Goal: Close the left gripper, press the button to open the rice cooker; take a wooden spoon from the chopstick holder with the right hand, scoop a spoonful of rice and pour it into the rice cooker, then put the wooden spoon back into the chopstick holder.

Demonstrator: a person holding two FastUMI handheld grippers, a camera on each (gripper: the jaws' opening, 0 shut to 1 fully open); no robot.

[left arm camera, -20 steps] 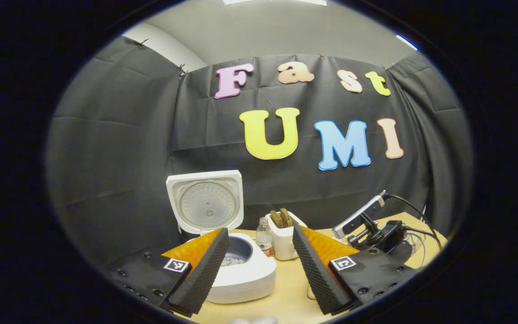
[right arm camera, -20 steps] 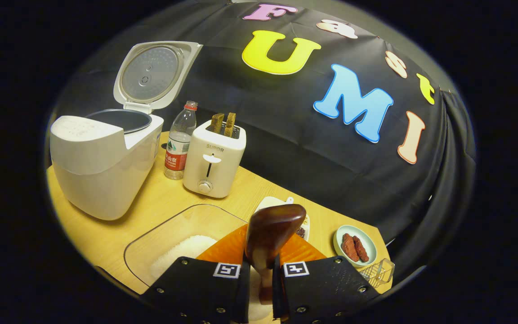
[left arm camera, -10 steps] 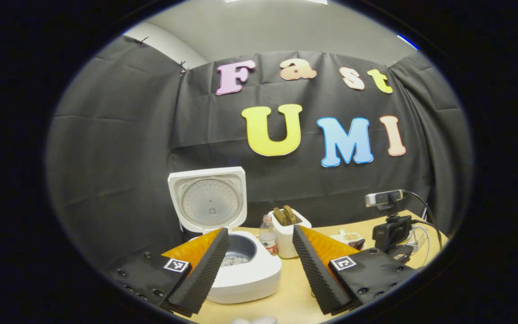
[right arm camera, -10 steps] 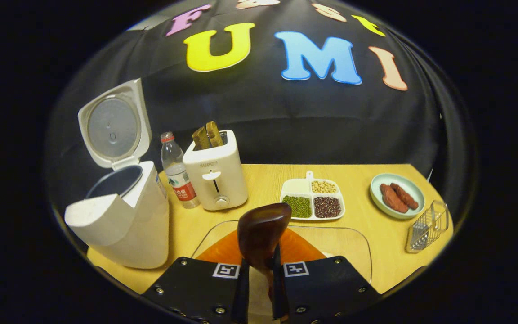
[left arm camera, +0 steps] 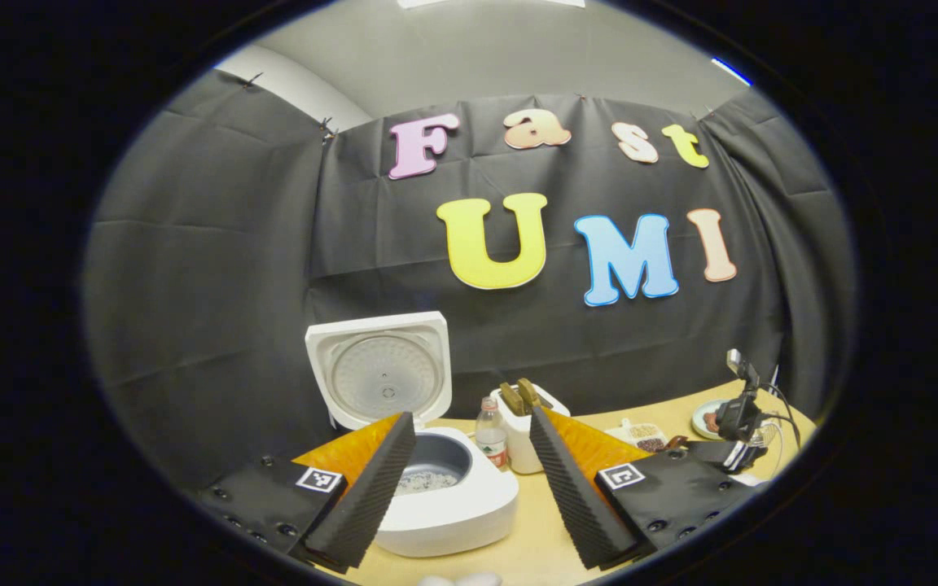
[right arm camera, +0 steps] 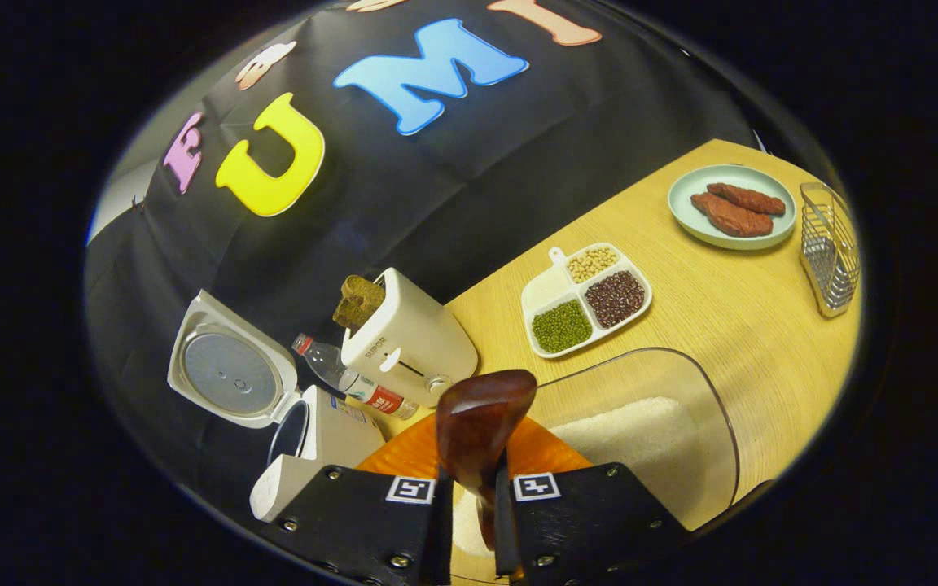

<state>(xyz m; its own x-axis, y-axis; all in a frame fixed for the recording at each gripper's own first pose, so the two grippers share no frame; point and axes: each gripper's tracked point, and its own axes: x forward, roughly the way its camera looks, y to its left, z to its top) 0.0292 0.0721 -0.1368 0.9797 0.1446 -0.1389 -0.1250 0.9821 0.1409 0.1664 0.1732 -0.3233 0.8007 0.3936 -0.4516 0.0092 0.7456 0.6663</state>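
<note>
I judge that the pour is done: the rice cooker (left arm camera: 444,496) stands open at the lower centre of the left gripper view, lid up, with a little rice showing in its pot, so what is left is the return of the wooden spoon (right arm camera: 481,423) to the chopstick holder (right arm camera: 830,244).

My right tongs (right arm camera: 467,521) are clamped on the spoon's handle, both fingers pressing it, the bowl sticking up at the lower centre of the right gripper view; I cannot tell whether any grains cling to it. The view is rolled hard — the surface (right arm camera: 729,325) climbs toward the upper right — so I take it the hand is tilted well over. The wire holder sits at the far right edge, well apart from the spoon, just beside the plate (right arm camera: 731,205) with two brown pieces. The clear bin of rice (right arm camera: 640,439) lies directly below the tongs.

Next I need to level the hand, carry the spoon across to the holder, and lower it in handle-first or bowl-first before letting go — the narrow mouth calls for a straight descent.

My left tongs (left arm camera: 469,480) hang spread apart, gripping nothing, pointed at the cooker and the toaster (left arm camera: 528,431) behind.
</note>
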